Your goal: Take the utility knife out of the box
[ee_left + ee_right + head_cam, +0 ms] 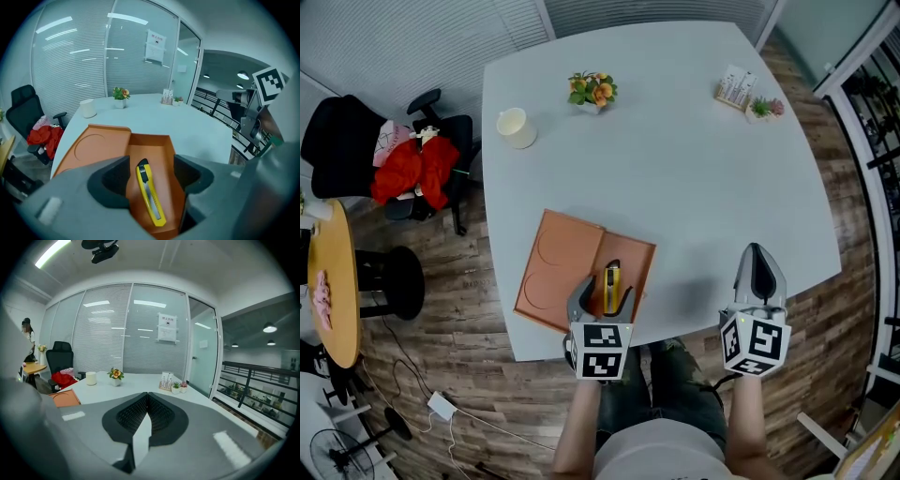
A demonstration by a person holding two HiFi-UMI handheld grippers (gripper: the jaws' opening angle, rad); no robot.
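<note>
Now approach: my left gripper (151,177) wide open, empty, straddling slim yellow utility knife (149,196) in open orange box (101,145); next lower, pinch. Right gripper (147,416) closed, empty.

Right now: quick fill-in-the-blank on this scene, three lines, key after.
The utility knife lies inside the open orange box; its body is ____.
The left hand-held gripper has its jaws ____, one on each side of the knife.
The right hand-held gripper, holding nothing, has its jaws ____.
Missing: yellow; open; shut.

Open box (637,262) reachable from above (lid (561,267) flat leftward), cup (517,127) well apart
</note>
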